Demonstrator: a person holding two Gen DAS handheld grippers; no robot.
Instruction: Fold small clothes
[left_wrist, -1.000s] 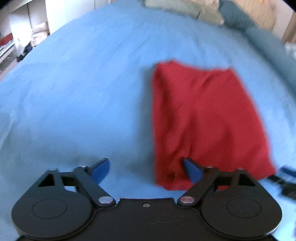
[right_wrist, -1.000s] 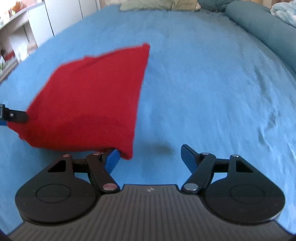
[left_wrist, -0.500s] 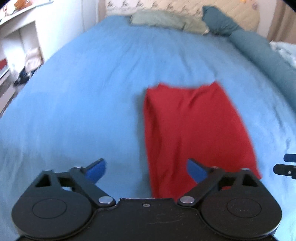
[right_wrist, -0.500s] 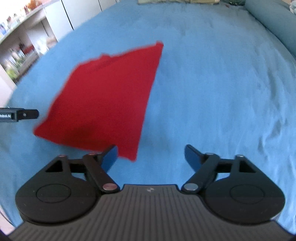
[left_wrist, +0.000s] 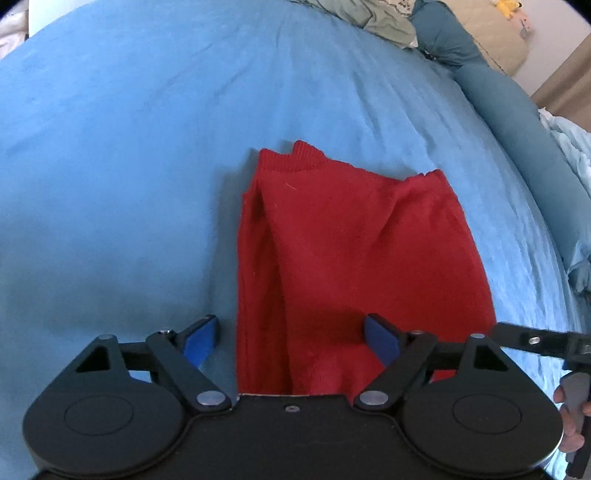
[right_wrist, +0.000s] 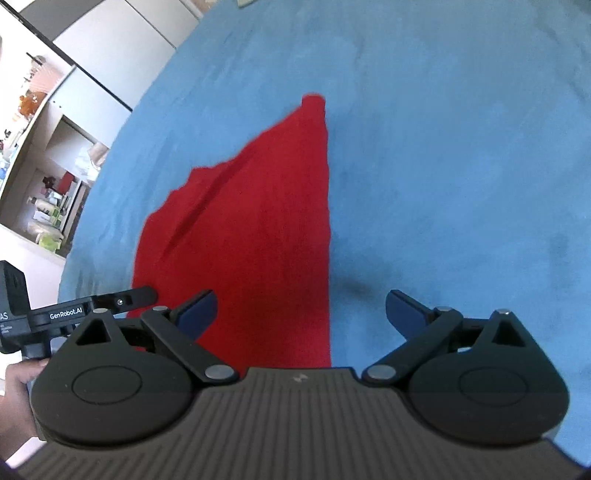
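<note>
My left gripper (left_wrist: 290, 341) hangs low over the bed with its blue-padded fingers (left_wrist: 199, 341) spread wide, nothing between them but air. The near edge of the red garment (left_wrist: 354, 266) sits under that gap: one pad is off the cloth over bare sheet, the other is above the red. My right gripper (right_wrist: 301, 312) is likewise splayed, holding nothing; its left pad is over the cloth, its right pad over the blue sheet (right_wrist: 461, 166), and the garment's straight right edge runs up between them.

The garment is a small knitted piece, deep red, folded into a rough rectangle that lies flat on the sheet. Its surface looks soft and slightly fuzzy, with a few pale lint threads. A long lengthwise crease runs along its left side, where a narrower layer tucks under the top one. At the far end a ribbed band (left_wrist: 295, 160) shows at one corner, its fine ridges plain to see, and the opposite far corner ends in a small wavy hem.

The sheet is a matte, brushed blue fabric with shallow wrinkles. Beyond it, a long teal bolster (left_wrist: 517, 140) lies along the right side, and crumpled olive-green pillows (left_wrist: 376, 18) rest at the head. From my right camera, white cabinets (right_wrist: 110, 55) and cluttered shelves (right_wrist: 48, 199) stand past the bed's left edge.
</note>
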